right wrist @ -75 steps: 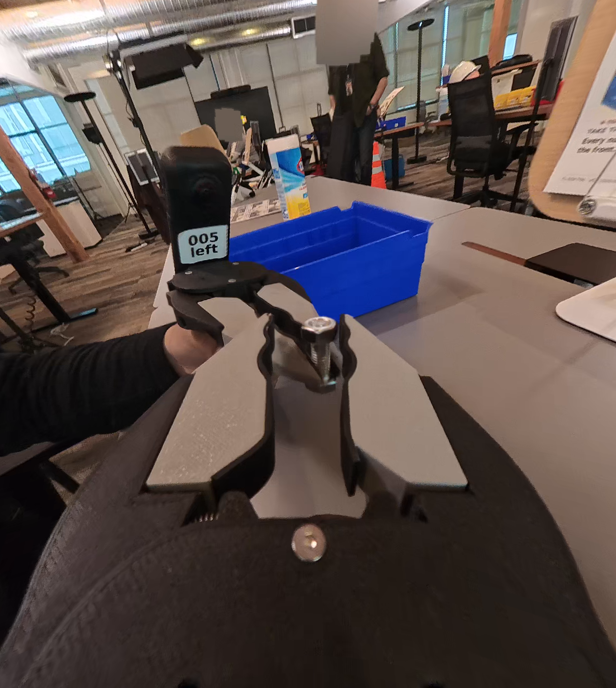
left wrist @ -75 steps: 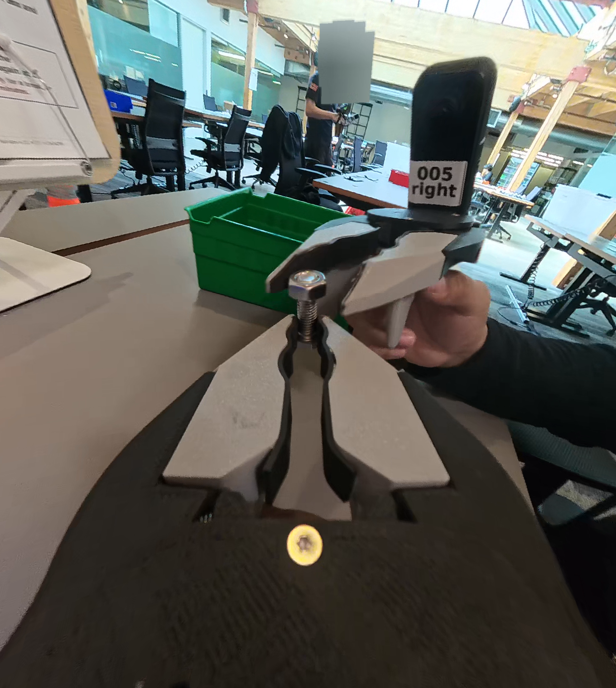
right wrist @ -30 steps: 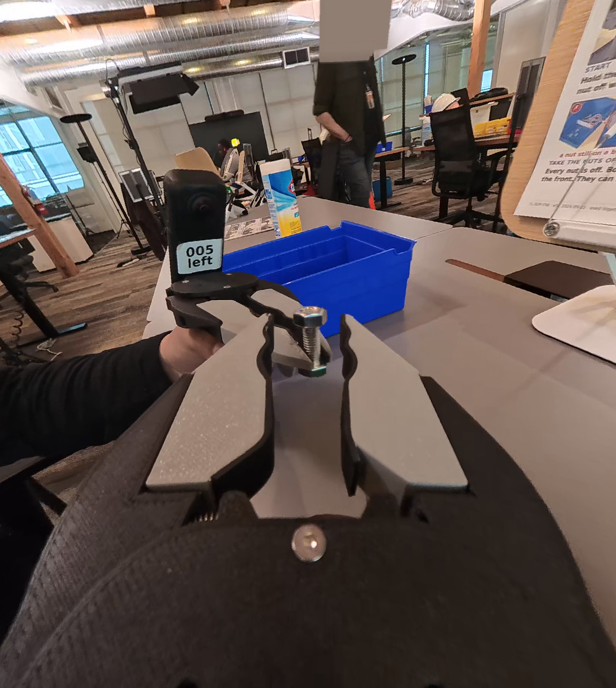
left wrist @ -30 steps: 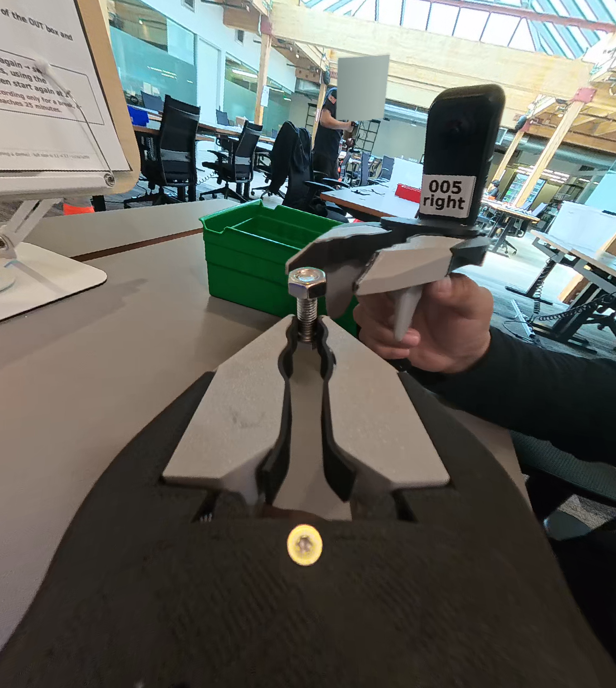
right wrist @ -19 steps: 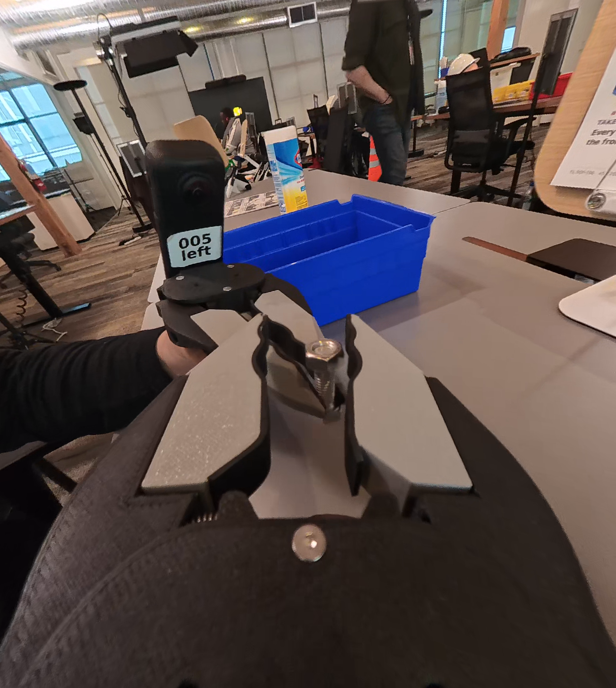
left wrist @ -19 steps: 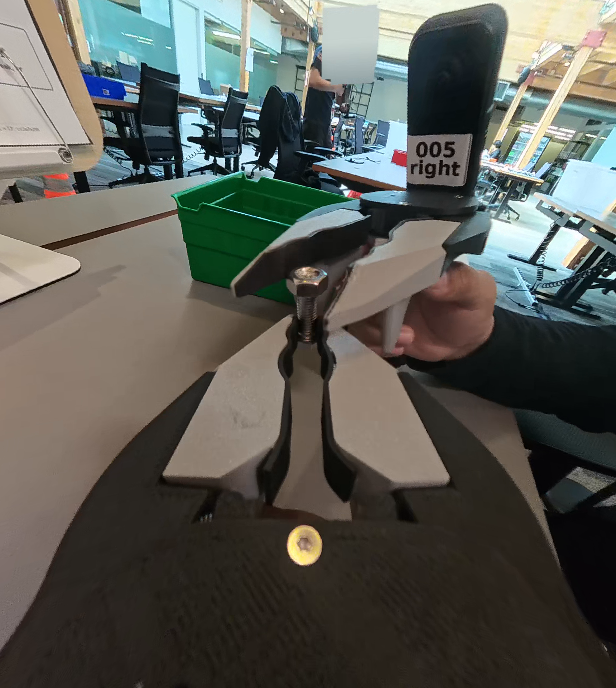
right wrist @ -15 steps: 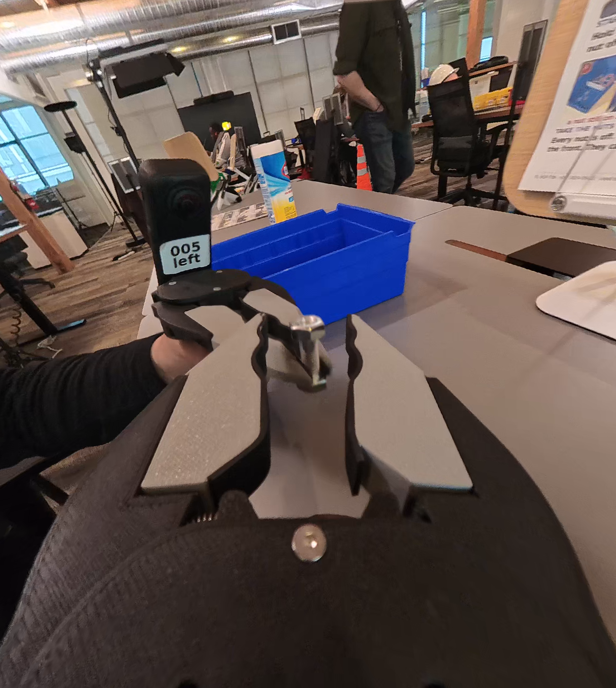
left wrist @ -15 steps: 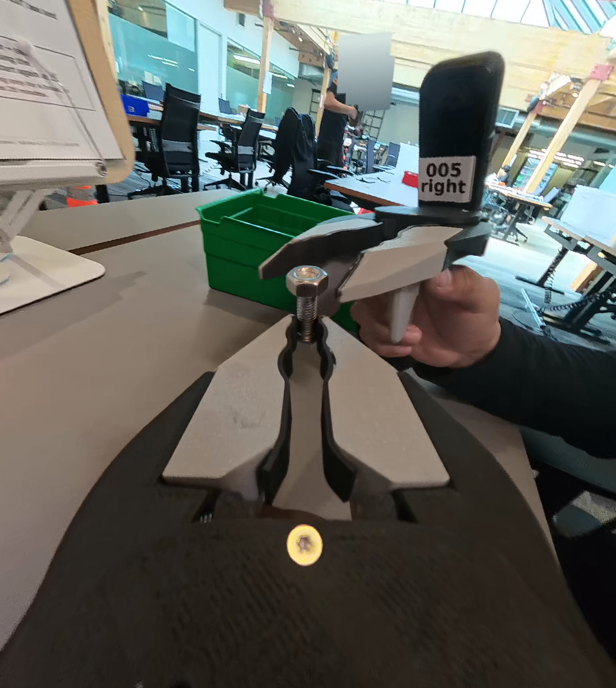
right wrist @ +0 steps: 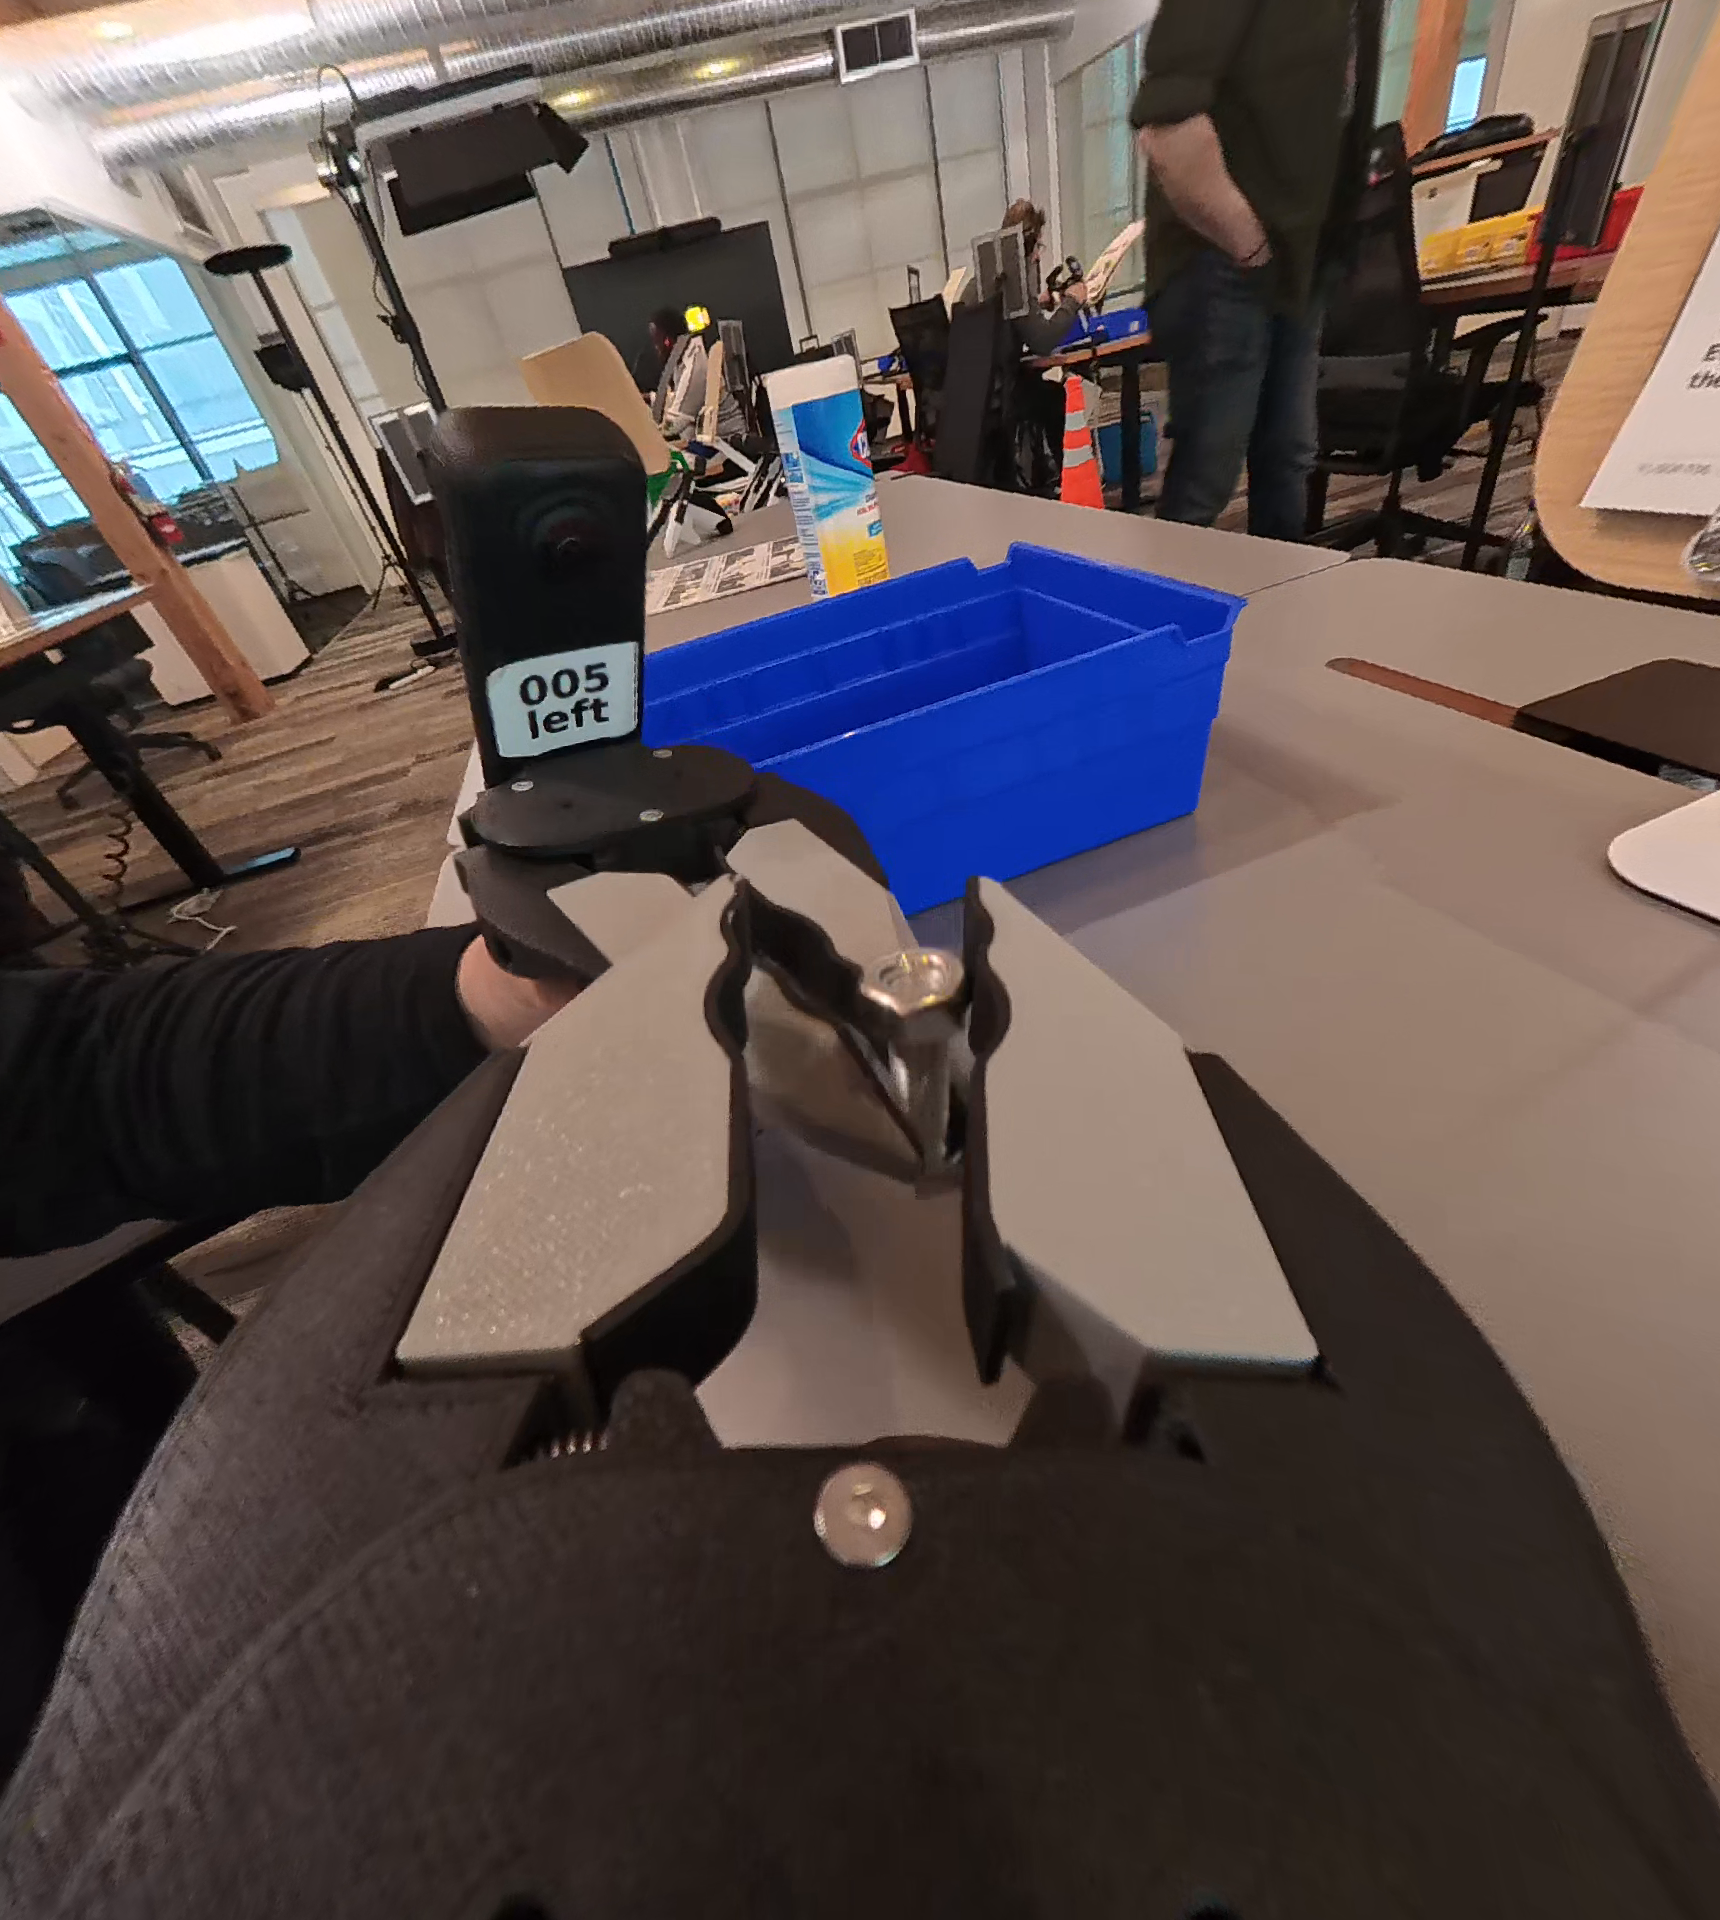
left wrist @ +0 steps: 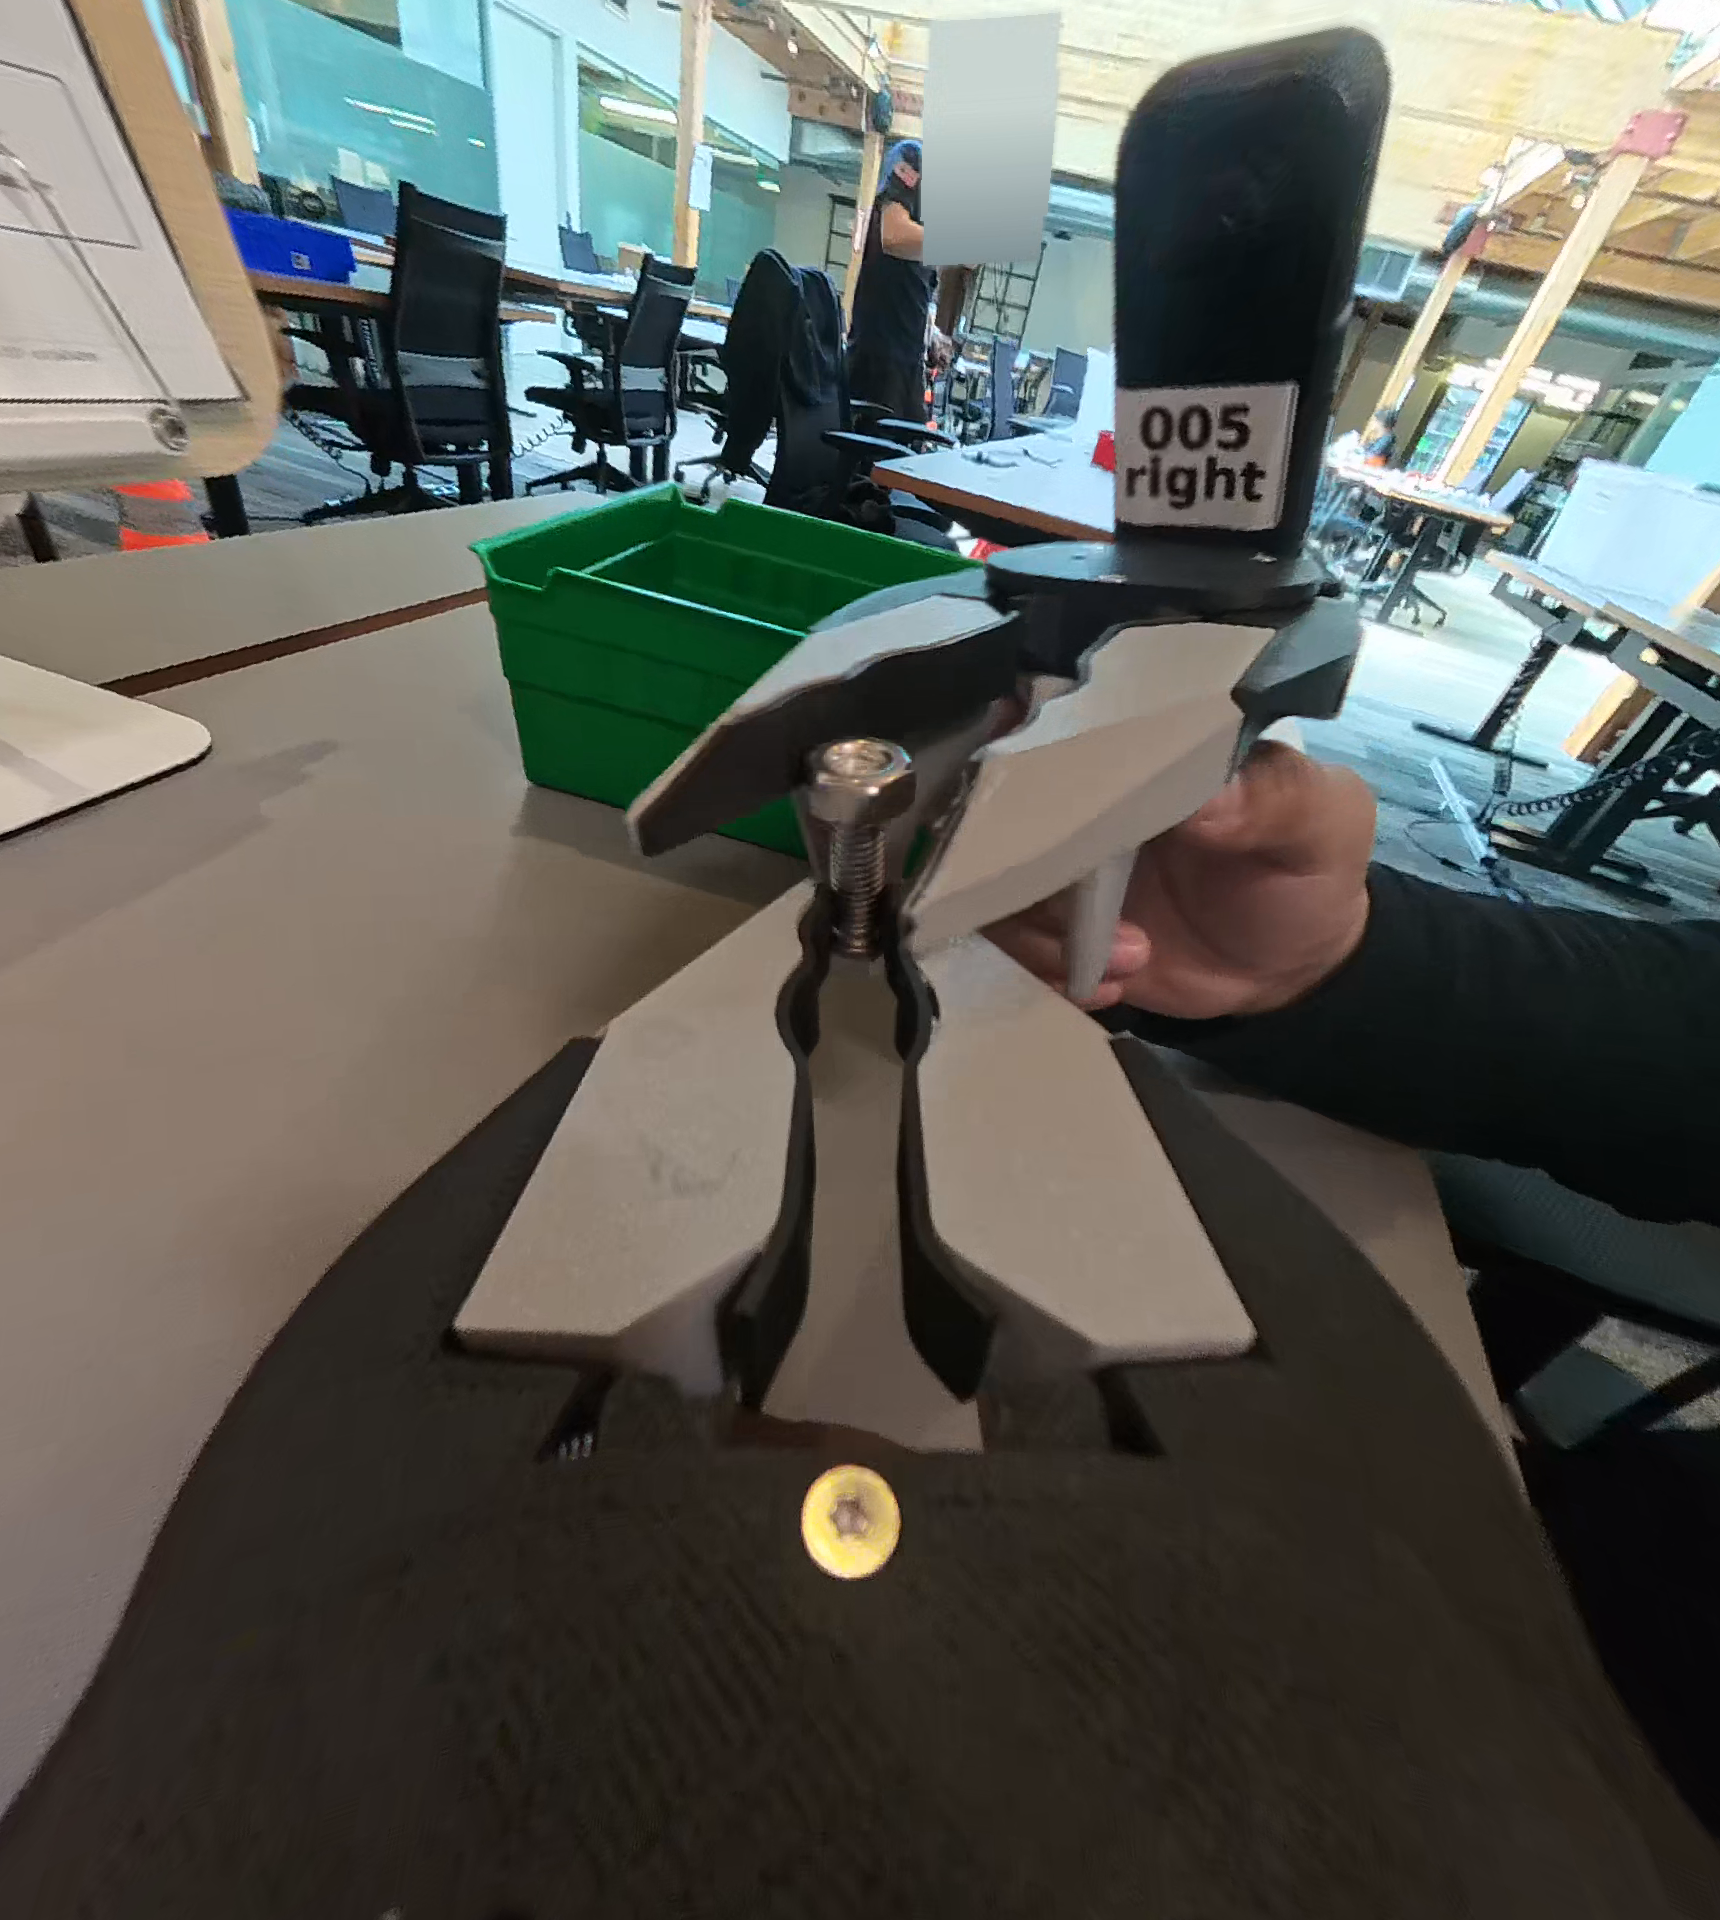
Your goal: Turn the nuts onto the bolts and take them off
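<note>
Blue bin (right wrist: 939, 769) seen at left on desk (left wrist: 212, 987), green bin (left wrist: 648, 665) at right; two bins counted. Between them, one steel bolt (left wrist: 856, 862) held upright, lower threads clamped in left claw (left wrist: 857, 940). Hex piece (left wrist: 861, 774) at bolt's top flanked by right claw (right wrist: 861, 982), fingers apart, near pad just beside it, contact not confirmed. Bolt judged small, rigid, light, slick; flats of hex best gripped, threads spared. Separate nut cannot be told from bolt head.
</note>
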